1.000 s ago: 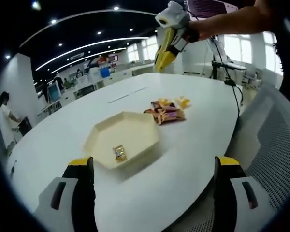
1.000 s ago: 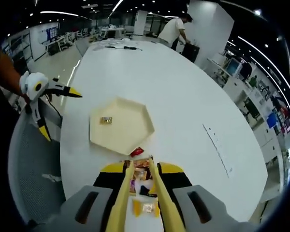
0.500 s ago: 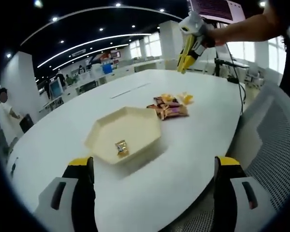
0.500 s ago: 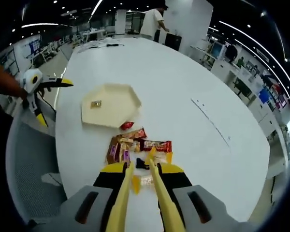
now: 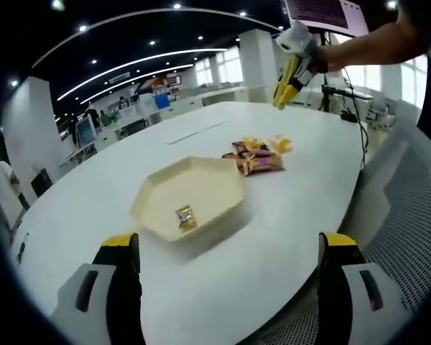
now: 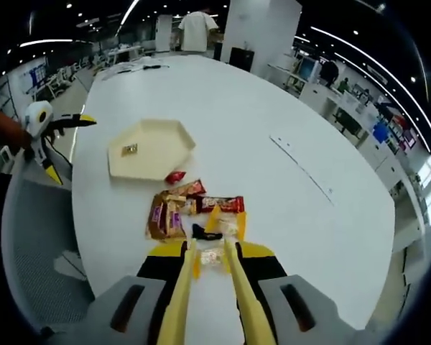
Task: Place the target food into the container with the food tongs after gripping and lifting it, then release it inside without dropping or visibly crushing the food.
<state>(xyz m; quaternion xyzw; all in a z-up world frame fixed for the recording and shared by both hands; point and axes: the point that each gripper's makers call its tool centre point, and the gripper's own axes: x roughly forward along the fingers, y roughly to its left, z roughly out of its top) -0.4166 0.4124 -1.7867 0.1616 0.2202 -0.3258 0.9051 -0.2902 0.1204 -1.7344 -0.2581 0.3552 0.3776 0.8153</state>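
A cream hexagonal tray (image 5: 201, 183) (image 6: 158, 144) lies on the white table with one gold wrapped candy (image 5: 185, 216) (image 6: 130, 149) in it. Beyond the tray is a pile of wrapped snacks (image 5: 255, 157) (image 6: 183, 210), with a red candy (image 6: 174, 176) between pile and tray. My right gripper (image 6: 212, 251) (image 5: 291, 68) is shut on yellow food tongs (image 6: 181, 295), high above the pile's near end. The tong tips stand slightly apart with nothing in them. My left gripper (image 5: 228, 244) (image 6: 52, 128) hangs wide open and empty at the table's edge, short of the tray.
A grey mesh chair (image 5: 409, 215) (image 6: 36, 237) stands by the table's edge beside the left gripper. A thin seam (image 6: 302, 169) crosses the bare table (image 6: 273, 108) past the pile. Desks, monitors and a standing person (image 6: 196, 30) are far behind.
The right gripper with the tongs has drawn back and up from the tray, so the whole snack pile now lies ahead of the tips. The left gripper has hardly moved.
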